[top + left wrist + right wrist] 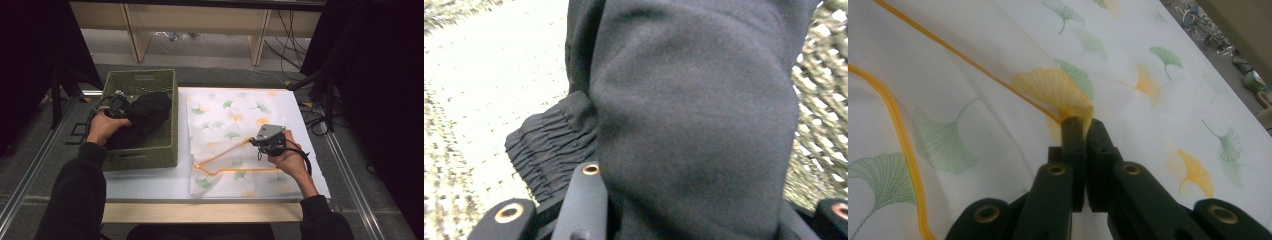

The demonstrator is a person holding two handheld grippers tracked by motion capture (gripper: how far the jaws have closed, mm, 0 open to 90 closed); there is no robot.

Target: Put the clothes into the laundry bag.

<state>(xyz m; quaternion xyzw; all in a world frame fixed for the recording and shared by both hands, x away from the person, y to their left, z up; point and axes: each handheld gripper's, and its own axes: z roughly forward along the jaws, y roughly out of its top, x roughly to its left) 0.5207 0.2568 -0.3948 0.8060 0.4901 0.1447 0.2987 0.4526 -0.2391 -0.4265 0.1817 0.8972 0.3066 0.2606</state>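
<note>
A black garment (147, 114) lies bunched in a green woven basket (172, 117) at the table's left. My left gripper (120, 107) is inside the basket, shut on that cloth. In the left gripper view the black garment (694, 110) bulges between the jaws of the left gripper (689, 200), and its ribbed cuff (549, 145) hangs to the left. A white mesh bag (227, 125) printed with ginkgo leaves lies flat to the right, its orange-edged opening (220, 159) gaping. My right gripper (255, 141) (1081, 122) is shut on the bag's fabric (973, 95), lifting a small fold.
The white table top (150, 181) carries both basket and bag. The basket's woven wall (821, 125) stands close on the right of the left gripper view. Wooden shelf legs (135, 35) and cables (290, 40) lie beyond the far edge.
</note>
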